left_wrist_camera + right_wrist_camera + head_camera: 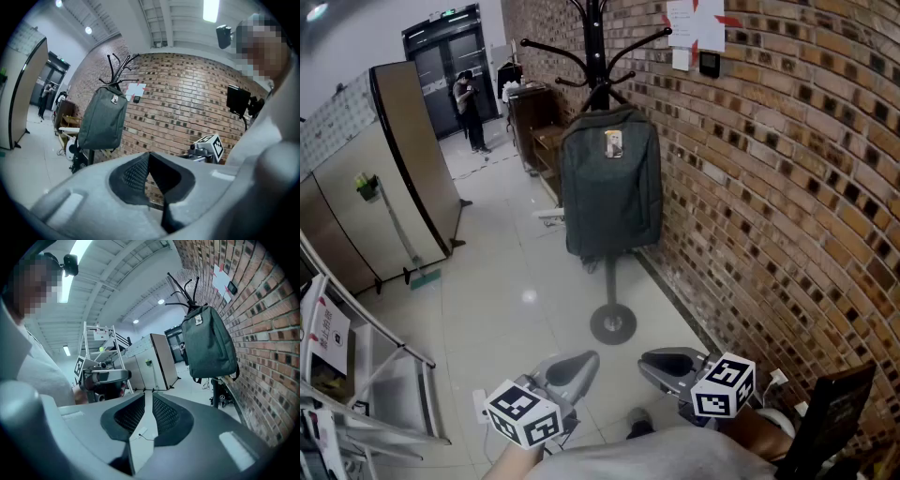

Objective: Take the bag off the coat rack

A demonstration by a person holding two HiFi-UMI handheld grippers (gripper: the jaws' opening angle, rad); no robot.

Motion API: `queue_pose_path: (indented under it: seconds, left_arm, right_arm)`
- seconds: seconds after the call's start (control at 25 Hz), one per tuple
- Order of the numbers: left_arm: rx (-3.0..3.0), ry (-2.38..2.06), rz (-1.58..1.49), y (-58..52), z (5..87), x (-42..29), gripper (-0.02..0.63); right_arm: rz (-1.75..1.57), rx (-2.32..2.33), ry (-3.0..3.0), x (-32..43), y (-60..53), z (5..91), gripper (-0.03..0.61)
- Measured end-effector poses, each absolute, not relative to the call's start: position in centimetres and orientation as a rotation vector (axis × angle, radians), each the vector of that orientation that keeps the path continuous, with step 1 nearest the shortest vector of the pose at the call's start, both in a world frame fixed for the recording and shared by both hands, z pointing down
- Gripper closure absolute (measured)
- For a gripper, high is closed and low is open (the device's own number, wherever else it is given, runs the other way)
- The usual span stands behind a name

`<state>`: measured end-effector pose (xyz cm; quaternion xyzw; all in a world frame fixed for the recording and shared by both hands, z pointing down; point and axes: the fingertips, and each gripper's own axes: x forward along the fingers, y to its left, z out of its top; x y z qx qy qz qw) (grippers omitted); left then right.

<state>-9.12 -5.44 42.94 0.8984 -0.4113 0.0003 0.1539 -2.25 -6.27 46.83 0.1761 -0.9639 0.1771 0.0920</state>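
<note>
A dark grey backpack hangs by its top loop from a black coat rack that stands on a round base beside the brick wall. Both grippers are low and near me, well short of the bag. My left gripper is shut and holds nothing. My right gripper is also shut and holds nothing. The left gripper view shows the backpack at left, far beyond the shut left gripper. In the right gripper view the backpack hangs at upper right, beyond the shut right gripper.
A brick wall runs along the right. Beige partitions stand at left and a metal shelf frame at lower left. A wooden desk sits behind the rack. A person stands by the far door.
</note>
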Motion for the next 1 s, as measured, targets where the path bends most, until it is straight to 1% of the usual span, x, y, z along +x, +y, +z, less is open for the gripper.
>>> queue_pose_path:
  seconds: [0.12,0.2,0.24,0.36,0.4,0.56,0.84,0.92,1.0]
  left_arm:
    - [2.598,-1.239,-0.009,-10.3,41.0,-9.4,0.614]
    - [2.606,-1.253,-0.021,-13.4,39.8,-9.3,0.575]
    - [2.611,-1.262,-0.027,-15.1,39.2,-9.3,0.566]
    - [2.624,-1.315,-0.028,-19.9,37.7,-9.7,0.492]
    - [2.628,-1.337,-0.031,-21.3,37.2,-10.0,0.454]
    - [2.635,-1.439,-0.056,-26.2,35.2,-11.2,0.366]
    - [2.6,-1.57,-0.088,-32.6,32.8,-14.7,0.264]
    - [2.587,-1.604,-0.112,-34.3,31.9,-16.1,0.249]
    - [2.585,-1.634,-0.104,-36.2,31.3,-17.6,0.241]
  right_arm:
    - [0.501,0.512,-2.88,-1.6,-10.6,45.3,0.506]
    - [0.503,0.499,-2.9,-1.0,-13.5,44.2,0.494]
    - [0.493,0.496,-2.912,-0.7,-15.1,43.5,0.489]
    - [0.409,0.515,-2.934,0.0,-19.9,41.7,0.464]
    - [0.377,0.52,-2.937,0.2,-21.4,41.2,0.451]
    - [0.296,0.579,-2.981,0.9,-26.8,38.7,0.409]
    - [0.195,0.732,-3.025,0.9,-34.9,35.0,0.306]
    - [0.148,0.738,-3.04,0.3,-36.9,33.8,0.272]
    - [0.126,0.73,-3.043,-0.4,-39.0,33.0,0.219]
